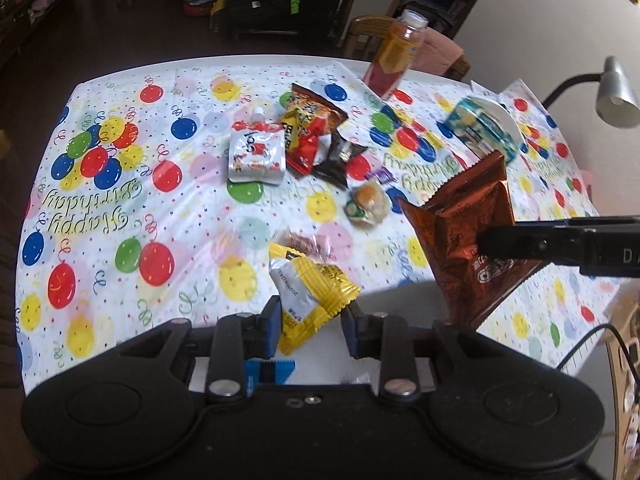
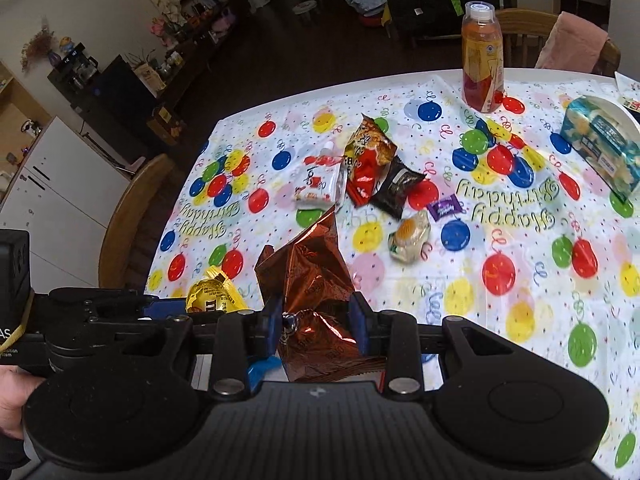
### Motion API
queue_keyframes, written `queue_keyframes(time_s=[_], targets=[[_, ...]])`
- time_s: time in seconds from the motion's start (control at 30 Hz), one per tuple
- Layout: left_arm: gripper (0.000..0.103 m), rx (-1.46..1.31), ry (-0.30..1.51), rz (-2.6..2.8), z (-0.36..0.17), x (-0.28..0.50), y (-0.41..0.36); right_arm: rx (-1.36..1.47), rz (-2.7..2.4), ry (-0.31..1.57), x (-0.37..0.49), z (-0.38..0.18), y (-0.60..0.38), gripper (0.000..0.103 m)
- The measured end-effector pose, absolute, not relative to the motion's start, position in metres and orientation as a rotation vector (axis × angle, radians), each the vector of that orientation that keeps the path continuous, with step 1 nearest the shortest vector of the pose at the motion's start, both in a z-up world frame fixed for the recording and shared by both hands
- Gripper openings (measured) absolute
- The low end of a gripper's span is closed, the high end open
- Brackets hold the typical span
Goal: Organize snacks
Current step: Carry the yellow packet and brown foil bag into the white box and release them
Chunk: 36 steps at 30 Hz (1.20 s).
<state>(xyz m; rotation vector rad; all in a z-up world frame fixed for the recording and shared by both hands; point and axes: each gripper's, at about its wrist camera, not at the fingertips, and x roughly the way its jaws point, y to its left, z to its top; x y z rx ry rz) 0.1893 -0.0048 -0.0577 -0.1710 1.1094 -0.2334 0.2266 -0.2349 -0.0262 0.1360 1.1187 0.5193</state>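
Snacks in hand, two items. Left gripper [image 1: 310, 322] had its blue pads closed part-way on a crinkled yellow foil snack packet [image 1: 312, 292], held above the near edge of the balloon-print plastic tablecloth [image 1: 120, 208]. Right gripper [image 2: 316, 326] was clamped on a creased copper-brown foil snack bag [image 2: 312, 280], likewise lifted clear of the cloth; in the left view the same bag hung from the black finger that entered at the right.

Remaining stock, mid-table: white spouted drink pouch [image 1: 256, 152], red-and-orange crisp packet [image 1: 308, 128] and dark brown wrapped bar [image 1: 340, 156] overlapping in one cluster; clear-wrapped round bun [image 1: 368, 202] just beside them; small purple wrapped sweet [image 2: 444, 208] near the bun. Orange-filled plastic bottle with white cap [image 2: 482, 56] stood upright at the far edge; teal printed box [image 2: 600, 148] lay at the right.

Handling note, as judgement: both packets were soft foil gripped near one end, so each should be carried level and slowly, kept apart from the other, and lowered until it rests before the jaws part.

Not determinable: destination, since no bin or tray appeared in either view; print on any wrapper; a pale mottled patch behind the yellow packet, too blurred to identify; lower ends of both packets, masked by the gripper bodies.
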Motion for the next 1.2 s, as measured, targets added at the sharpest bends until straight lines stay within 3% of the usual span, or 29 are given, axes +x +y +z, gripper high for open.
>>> queue_keyframes(time_s=[0.53,1.2], targets=[[0.029,-0.118,1.139,-0.312,-0.062,0.128,0.0,0.145,0.512,1.155,0.163,-0.045,-0.224,0.034],[0.029,-0.025,1.272,-0.333,-0.117,0.09,0.002,0.122,0.51,1.271,0.116,-0.113,-0.185,0.034]])
